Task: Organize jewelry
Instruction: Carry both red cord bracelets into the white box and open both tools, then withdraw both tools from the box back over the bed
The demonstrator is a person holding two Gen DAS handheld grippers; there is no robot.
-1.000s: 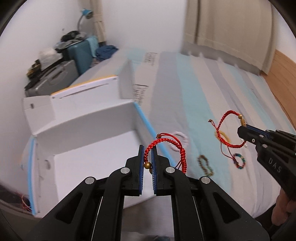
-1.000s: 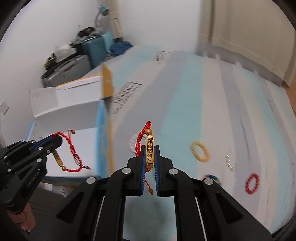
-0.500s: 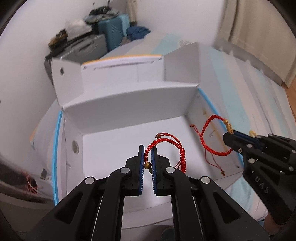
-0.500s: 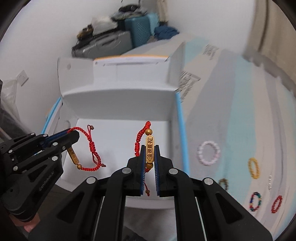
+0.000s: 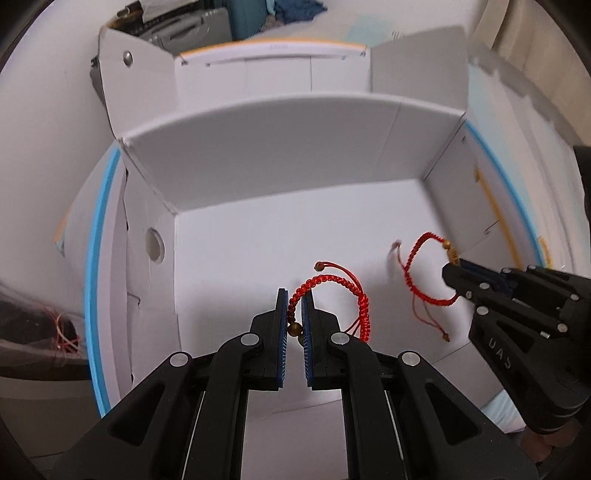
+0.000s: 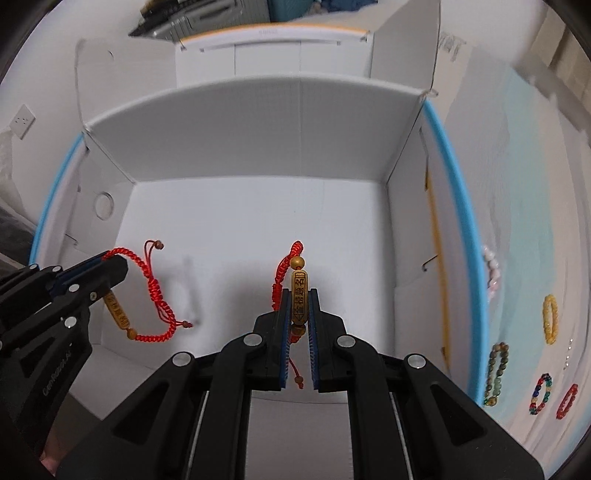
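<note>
My left gripper (image 5: pixel 294 295) is shut on a red braided bracelet (image 5: pixel 345 286) with a small wooden bead, held above the floor of an open white cardboard box (image 5: pixel 258 147). My right gripper (image 6: pixel 298 295) is shut on a second red braided bracelet (image 6: pixel 286 264), pinching its gold engraved charm (image 6: pixel 298 302), also over the box floor (image 6: pixel 240 229). Each gripper shows in the other view: the right one (image 5: pixel 448 271) at the right, the left one (image 6: pixel 114 260) at the left with its bracelet (image 6: pixel 155 295) hanging.
Several bead bracelets lie on the striped bed cover right of the box: a yellow one (image 6: pixel 550 319), a green-brown one (image 6: pixel 496 373), a multicolour one (image 6: pixel 541 393), a red one (image 6: pixel 567 400) and a pale pink one (image 6: pixel 491 266). Suitcases (image 5: pixel 199 22) stand behind the box.
Both grippers have moved left from above the bed cover to over the inside of the white box, each still holding its red bracelet.
</note>
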